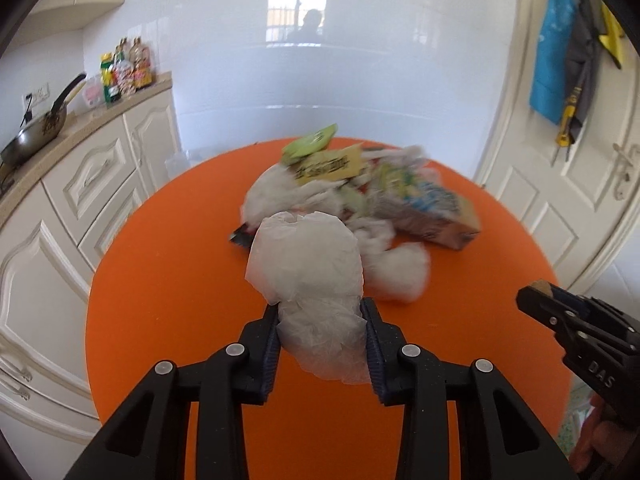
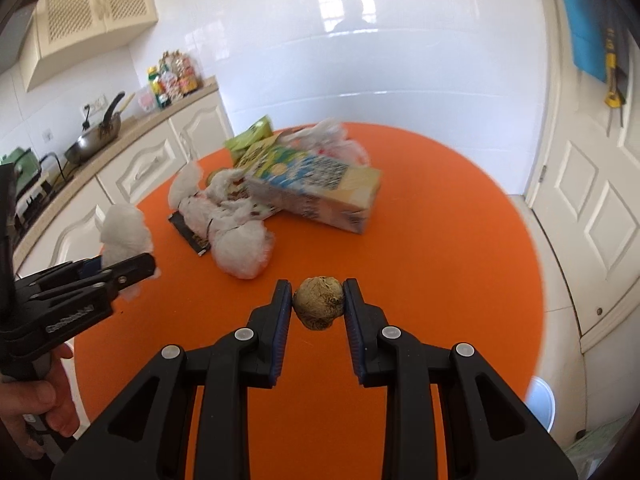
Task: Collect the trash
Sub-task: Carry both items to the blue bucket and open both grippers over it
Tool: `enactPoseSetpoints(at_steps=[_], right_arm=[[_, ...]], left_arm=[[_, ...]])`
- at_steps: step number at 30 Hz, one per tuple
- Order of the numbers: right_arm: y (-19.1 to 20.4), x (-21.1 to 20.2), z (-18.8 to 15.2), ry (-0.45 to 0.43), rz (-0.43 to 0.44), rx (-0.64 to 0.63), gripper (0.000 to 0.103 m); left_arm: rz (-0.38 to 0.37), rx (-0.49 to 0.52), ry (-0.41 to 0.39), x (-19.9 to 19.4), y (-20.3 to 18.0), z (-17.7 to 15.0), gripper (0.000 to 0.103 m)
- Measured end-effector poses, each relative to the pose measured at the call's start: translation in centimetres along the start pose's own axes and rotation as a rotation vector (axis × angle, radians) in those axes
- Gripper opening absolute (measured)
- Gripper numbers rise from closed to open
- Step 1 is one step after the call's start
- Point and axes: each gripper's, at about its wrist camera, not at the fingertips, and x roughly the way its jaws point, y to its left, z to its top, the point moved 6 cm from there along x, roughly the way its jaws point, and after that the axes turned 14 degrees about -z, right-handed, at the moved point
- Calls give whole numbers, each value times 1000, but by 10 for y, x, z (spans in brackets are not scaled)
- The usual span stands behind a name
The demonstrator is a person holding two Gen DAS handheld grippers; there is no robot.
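Note:
My left gripper (image 1: 322,314) is shut on a crumpled white tissue wad (image 1: 308,264), held above the round orange table (image 1: 160,320). The same wad (image 2: 124,232) and the left gripper (image 2: 138,266) show at the left of the right wrist view. My right gripper (image 2: 318,300) is shut on a small brown crumpled ball (image 2: 319,303), and it shows at the right edge (image 1: 538,294) of the left wrist view. A trash pile lies at the table's middle: a printed carton (image 2: 316,190), more white tissue wads (image 2: 240,248), a green packet (image 1: 310,144) and a dark wrapper (image 2: 190,232).
Cream kitchen cabinets (image 1: 92,184) with a pan (image 1: 36,132) and bottles (image 1: 128,68) run along the left. A white door (image 1: 580,184) with hanging items stands at the right. A pale blue bin rim (image 2: 540,404) shows below the table's right edge. A hand (image 2: 44,400) holds the left gripper.

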Motion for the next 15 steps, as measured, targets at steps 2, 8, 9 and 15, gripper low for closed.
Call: enactPoseSetpoints(at_steps=[2,8,9,15], right_arm=[[-24,-10,2,-21,-30,30,26],[-125,-41,-7,-52,-158,161,26],[-143,-45,-11,-50,-187,182,26],[-258,-55,-57,16,-375,300,26]], left_arm=[[-36,38,-13,-10,-24,3,33],[-236,178,-6,-12,-129,3,33],[-272,200,0,-9,-147,2,33],[-485,353,103,31,-261,-21,33]])
